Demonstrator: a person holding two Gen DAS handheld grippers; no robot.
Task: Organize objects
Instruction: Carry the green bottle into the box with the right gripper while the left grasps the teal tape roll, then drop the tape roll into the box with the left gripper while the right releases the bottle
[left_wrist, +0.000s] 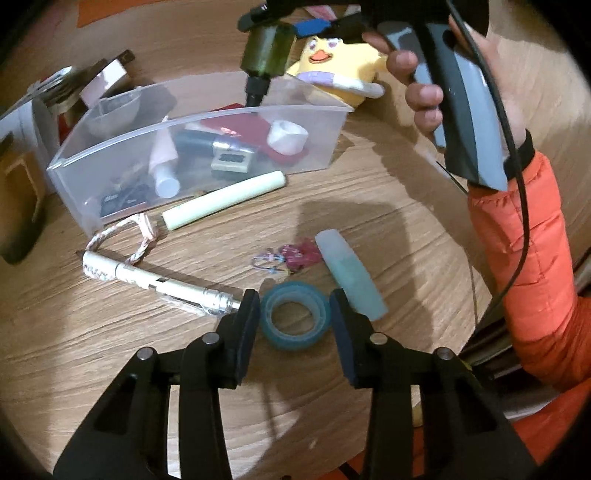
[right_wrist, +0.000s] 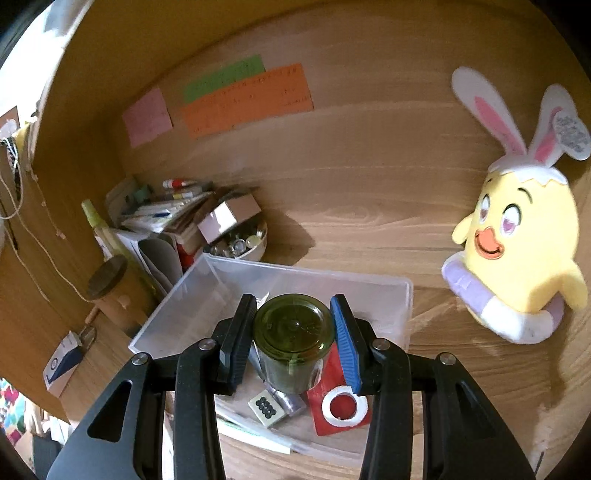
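I am working both grippers over a wooden table (left_wrist: 369, 177). The right gripper (right_wrist: 295, 332) is clamped on a small green glass bottle (right_wrist: 293, 339), translucent and dark olive, with a black neck that points down in the left wrist view. It hangs above the clear plastic box (left_wrist: 317, 140), its round base facing the right wrist camera, one black pad and one blue pad pressing its sides.

The left gripper (left_wrist: 295, 314) stands narrowed around a roll of blue tape (left_wrist: 293, 314) lying flat on the table. The roll is translucent teal with an open core. Both pads sit right at its outer edge; I cannot tell whether they press it yet.

Counting what lies loose on the table near the left gripper: one blue tape roll, one pale frosted green tube (left_wrist: 349, 273) just right of it, one white pen with a braided cord (left_wrist: 159, 282) to its left, one cream-coloured stick (left_wrist: 225, 199) against the box's front wall, and one small pink charm on a ring (left_wrist: 291, 256) just beyond the tape.

Inside the box I count one white tape roll (left_wrist: 287, 137), one red card (right_wrist: 325, 398), one small grey counter with black dots (right_wrist: 266, 407), and a pale pink tube (left_wrist: 164, 166); the dark items in the corner are too blurred to count.

One yellow plush chick (right_wrist: 517, 258) sits beyond the box.
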